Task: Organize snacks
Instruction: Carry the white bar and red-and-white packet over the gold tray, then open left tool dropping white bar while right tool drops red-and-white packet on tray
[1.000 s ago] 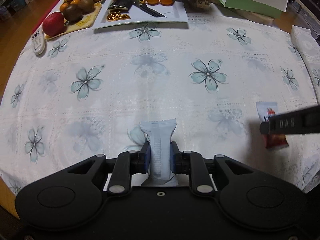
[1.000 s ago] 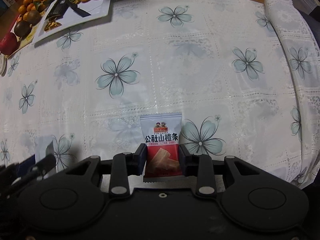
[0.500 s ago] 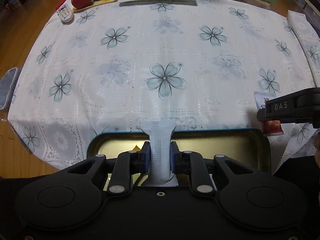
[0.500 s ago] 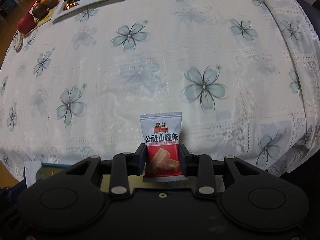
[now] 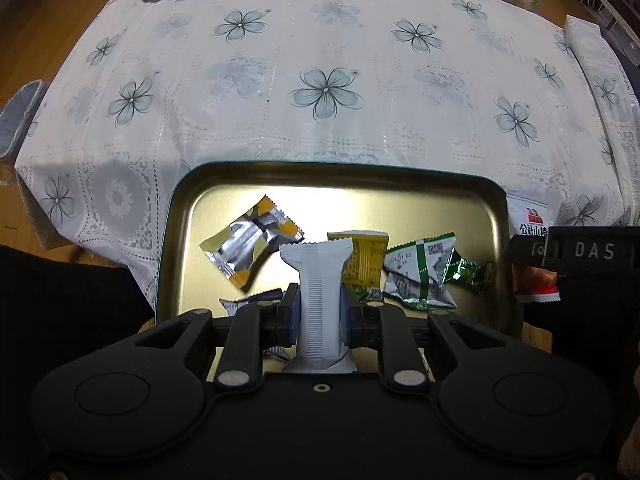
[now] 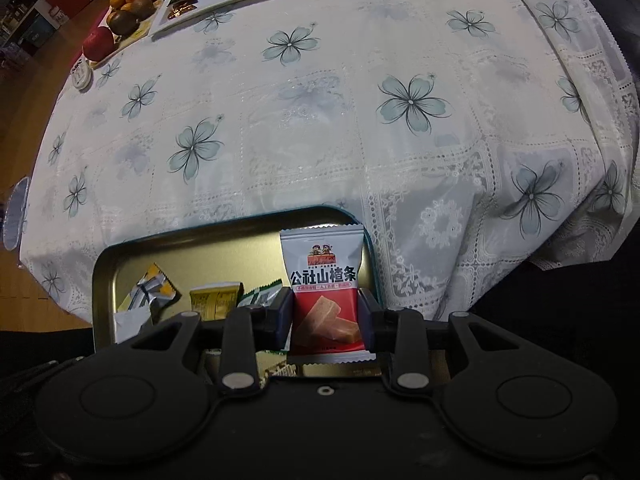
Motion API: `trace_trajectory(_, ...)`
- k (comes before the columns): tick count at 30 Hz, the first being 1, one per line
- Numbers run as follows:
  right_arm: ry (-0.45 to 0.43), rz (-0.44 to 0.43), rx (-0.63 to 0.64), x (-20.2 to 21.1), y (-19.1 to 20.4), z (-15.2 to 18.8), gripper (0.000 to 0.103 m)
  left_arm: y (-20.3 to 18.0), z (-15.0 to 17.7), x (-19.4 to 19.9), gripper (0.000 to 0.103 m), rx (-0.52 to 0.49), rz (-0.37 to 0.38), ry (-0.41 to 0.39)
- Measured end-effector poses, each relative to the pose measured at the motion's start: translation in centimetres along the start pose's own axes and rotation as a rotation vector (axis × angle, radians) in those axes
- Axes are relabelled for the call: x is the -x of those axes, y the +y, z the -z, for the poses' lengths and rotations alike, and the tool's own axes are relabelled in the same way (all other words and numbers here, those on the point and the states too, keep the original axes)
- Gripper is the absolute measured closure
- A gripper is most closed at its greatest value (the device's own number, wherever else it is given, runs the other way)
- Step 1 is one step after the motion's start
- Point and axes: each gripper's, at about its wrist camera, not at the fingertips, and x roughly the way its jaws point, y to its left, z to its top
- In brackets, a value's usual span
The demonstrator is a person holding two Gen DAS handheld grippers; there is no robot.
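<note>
1. Left fingers (image 5: 320, 316) clamped narrow on the white snack bar (image 5: 319, 300), which stands upright between the pads. Same grip as a second ago.
2. Right fingers (image 6: 326, 318) closed on the red-and-white hawthorn packet (image 6: 325, 292), upright between the pads. Grip unchanged.
3. What changed: a second ago both pairs of fingers hung over bare cloth; now the gold tin tray (image 5: 172, 240) sits right under and ahead of them. So both hands have carried their snacks back to the tray.
4. Just past the left fingers: yellow-silver wrapper (image 5: 252, 246), yellow packet (image 5: 366, 258), green packet (image 5: 424, 272) already lie in the tray.
5. Judgement: transport looks done, release into the tray looks next. The right packet hangs near the tray's right rim, so it could drop outside.
6. Far beyond: flowered tablecloth on the surface (image 6: 320, 120), fruit plates (image 6: 132, 12) at the far edge.
</note>
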Motion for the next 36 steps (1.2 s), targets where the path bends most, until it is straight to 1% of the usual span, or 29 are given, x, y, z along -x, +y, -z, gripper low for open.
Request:
trace_trajectory(4, -0.018, 0.012, 0.025, 1.2, 0.4, 2.1, 0.068, 0.3, 1.6, 0.1, 0.077, 0.026, 0.003, 0.007)
trace_trajectory(9, -0.01, 0.004, 0.057, 1.9, 0.9, 4.7, 0.068, 0.3, 3.1, 0.0, 0.077, 0.044, 0.008, 0.021)
trace_trajectory(14, 0.005, 0.027, 0.067, 1.7, 1.0, 6.0, 0.068, 0.2, 4.0, -0.4, 0.077, 0.054, 0.014, 0.037)
trace_trajectory(16, 0.007, 0.029, 0.064, 1.7, 0.9, 5.9, 0.068, -0.1, 4.1, -0.4, 0.077, 0.047, 0.012, 0.038)
trace_trajectory(22, 0.004, 0.045, 0.05, 1.1, 0.8, 3.9, 0.068, -0.7, 3.7, -0.8, 0.076, 0.03, 0.016, 0.041)
trace_trajectory(29, -0.005, 0.077, 0.059, 0.3, 1.6, 0.9, 0.068, -1.5, 2.1, -1.1, 0.076, 0.007, 0.016, 0.034)
trace_trajectory(34, -0.003, 0.082, 0.061, -0.6, 2.1, -0.9, 0.068, -2.0, 1.2, -1.5, 0.076, -0.004, 0.022, 0.039)
trace_trajectory(35, -0.005, 0.076, 0.06, -0.7, 2.1, -1.1, 0.068, -2.1, 1.1, -1.4, 0.075, -0.01, 0.026, 0.032)
trace_trajectory(36, -0.009, 0.07, 0.062, -0.7, 2.2, -1.3, 0.068, -2.2, 1.1, -1.3, 0.067, -0.018, 0.027, 0.025)
